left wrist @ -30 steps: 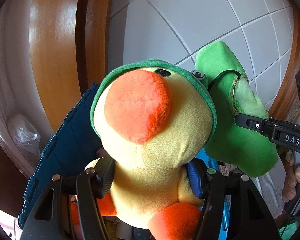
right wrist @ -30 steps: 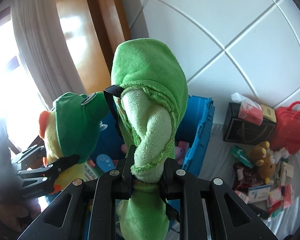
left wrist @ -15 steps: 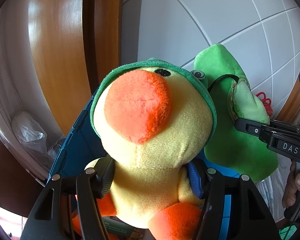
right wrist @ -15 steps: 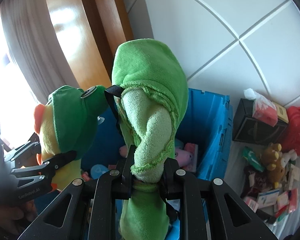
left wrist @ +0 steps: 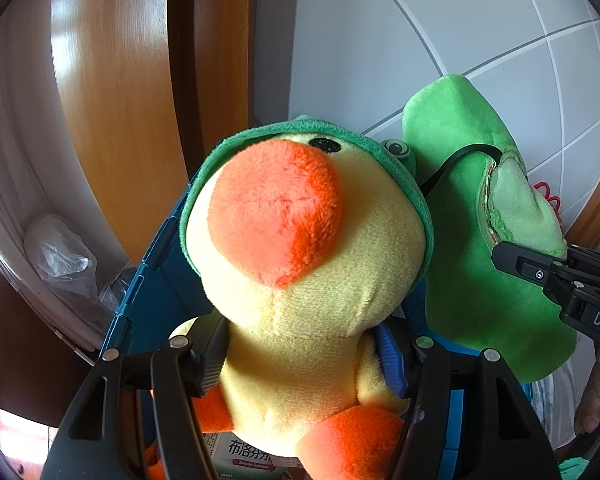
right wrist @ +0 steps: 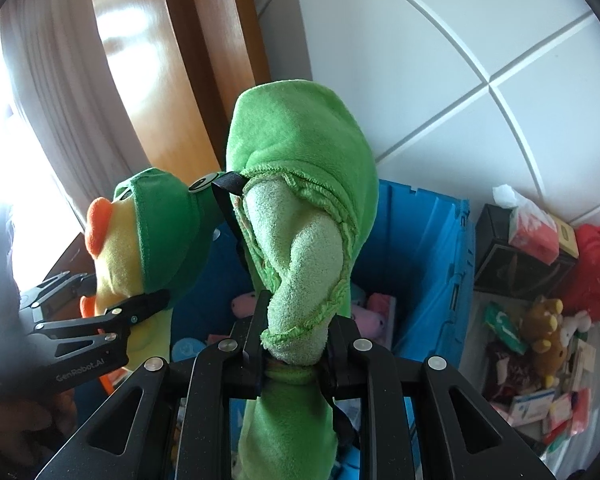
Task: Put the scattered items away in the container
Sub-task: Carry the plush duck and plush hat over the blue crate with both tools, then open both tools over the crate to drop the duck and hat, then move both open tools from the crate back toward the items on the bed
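A yellow duck plush with an orange beak and green hood fills the left wrist view; my left gripper is shut on its body. The same duck plush shows at the left of the right wrist view, held by the left gripper. My right gripper is shut on a green plush slipper, pinched at its narrow part. That green slipper and the right gripper appear at the right in the left wrist view. Both toys hang over the blue crate, which holds several small toys.
A heap of scattered items lies on the floor right of the crate: a brown bear plush, a black box, a red bag, small packets. A wooden door frame and a tiled wall stand behind. A crumpled plastic bag lies left.
Both grippers carried their toys forward and down over the blue crate; the crate's inside and its toys now show more. Both grips are unchanged.
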